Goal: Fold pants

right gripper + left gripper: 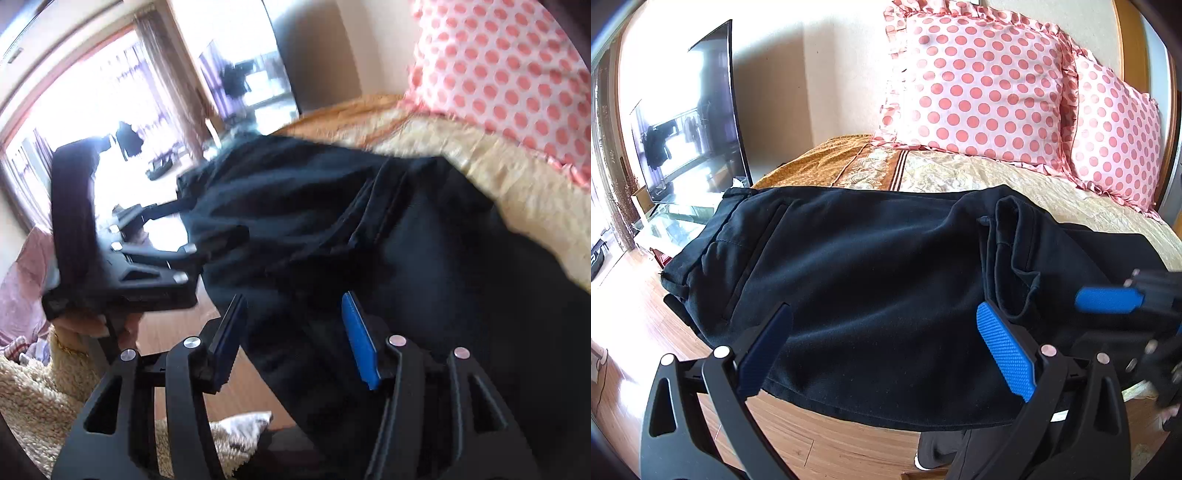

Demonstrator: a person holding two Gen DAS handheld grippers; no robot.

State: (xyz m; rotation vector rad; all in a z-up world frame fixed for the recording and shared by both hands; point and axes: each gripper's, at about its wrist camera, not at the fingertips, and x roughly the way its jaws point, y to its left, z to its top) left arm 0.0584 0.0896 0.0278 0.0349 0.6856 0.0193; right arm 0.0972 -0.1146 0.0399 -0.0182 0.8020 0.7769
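Two grippers hover over the bed's near edge, both with jaws apart and nothing clamped. The left gripper (886,347) spans the black pants (857,266), which lie folded across the bed (979,173); the right gripper (291,339) hangs just beside it. Spotted pillows (982,92) lean behind, well apart. A television (701,122) stands left.

2 polka-dot pillows (982,85) on bed w/ patterned cover (960,173); TV (698,122) by wall, wood floor (820,443).
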